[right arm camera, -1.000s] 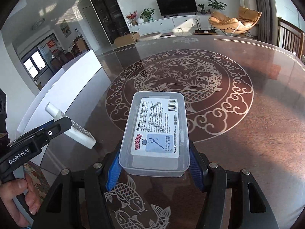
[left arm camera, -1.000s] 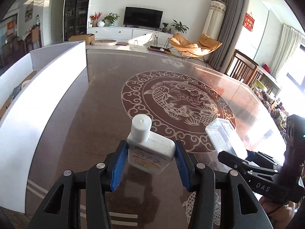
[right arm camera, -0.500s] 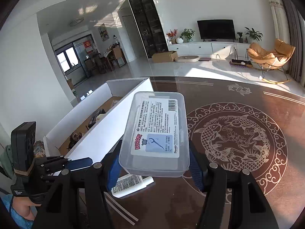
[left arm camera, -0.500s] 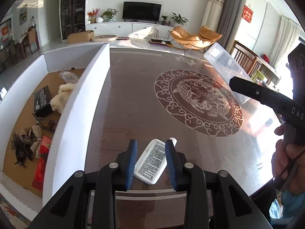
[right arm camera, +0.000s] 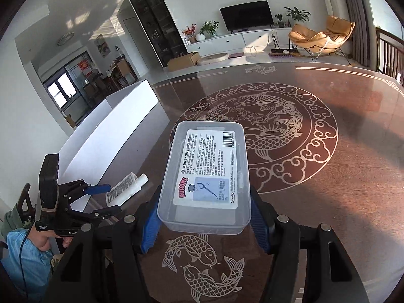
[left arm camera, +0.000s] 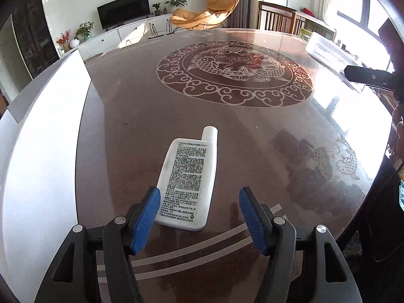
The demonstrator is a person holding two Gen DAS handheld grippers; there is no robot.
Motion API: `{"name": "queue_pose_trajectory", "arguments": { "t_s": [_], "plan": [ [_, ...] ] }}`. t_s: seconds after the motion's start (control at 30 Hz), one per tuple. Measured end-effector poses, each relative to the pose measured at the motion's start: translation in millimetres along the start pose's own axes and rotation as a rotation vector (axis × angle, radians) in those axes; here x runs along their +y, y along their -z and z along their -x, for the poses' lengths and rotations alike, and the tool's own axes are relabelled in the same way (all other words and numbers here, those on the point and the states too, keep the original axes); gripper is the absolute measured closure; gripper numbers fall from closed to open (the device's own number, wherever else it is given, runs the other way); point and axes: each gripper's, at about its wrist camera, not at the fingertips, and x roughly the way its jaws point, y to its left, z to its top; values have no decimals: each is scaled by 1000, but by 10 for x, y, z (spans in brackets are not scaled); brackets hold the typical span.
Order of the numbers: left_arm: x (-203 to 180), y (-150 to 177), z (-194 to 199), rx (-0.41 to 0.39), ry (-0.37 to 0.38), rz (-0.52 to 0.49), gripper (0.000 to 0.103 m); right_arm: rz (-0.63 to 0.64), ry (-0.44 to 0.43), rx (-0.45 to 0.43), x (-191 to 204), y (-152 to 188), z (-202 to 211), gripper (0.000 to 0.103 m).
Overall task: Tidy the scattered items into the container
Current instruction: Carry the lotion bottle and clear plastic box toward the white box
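The left gripper (left arm camera: 199, 217) fingers have just been opening, wide now; the white bottle (left arm camera: 188, 179) lies flat on the bench (left arm camera: 252, 136) between them. The right gripper (right arm camera: 204, 219) fingers hold a clear plastic box (right arm camera: 207, 174).

walls: white | far wall: black TV (right arm camera: 247, 15) above a long white low cabinet (right arm camera: 237, 41), potted plants (right arm camera: 209, 27) on it | upper right: tan lounge chair (right arm camera: 320, 36), grey curtains (right arm camera: 353, 12) | upper left: dark glass-fronted cabinet (right arm camera: 154, 27), window (right arm camera: 63, 89) left of centre | floor: pale, glossy, cardboard box (right arm camera: 183, 60) on it | light: sunlit patches
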Motion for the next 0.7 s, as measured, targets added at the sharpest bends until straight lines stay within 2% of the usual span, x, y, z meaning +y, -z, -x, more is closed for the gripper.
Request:
{"name": "queue_pose_trajectory", "arguments": {
  "t_s": [0.07,0.13,0.2,0.3,0.37,0.43,0.53,0.6,0.63,0.7],
  "plan": [
    [7,-9,2,-15,25,6,40,10,-2,-8,9,-5,18,41],
    [-4,-8,4,-29,-15,-11,53,11,-7,-12,31,-11,17,41],
    [-3,2,14,-43,-52,-22,57,7,-14,-13,32,-1,14,41],
    [18,7,48,-82,-95,-12,56,9,-24,-6,50,46,10,41],
    [50,23,10,-67,-90,1,55,9,-24,3,57,75,-13,41],
    [69,46,-35,-50,-94,-3,48,3,-27,7,65,97,-21,41],
    [74,73,-69,-49,-80,-11,44,4,-26,3,64,102,-10,41],
    [109,73,-97,-45,-22,14,45,2,-26,1,57,100,-6,41],
    [125,71,-117,-44,14,41,53,0,-25,0,63,99,0,41],
    [111,68,-115,-48,8,53,53,-3,-23,2,57,105,-4,41]
  ]
}}
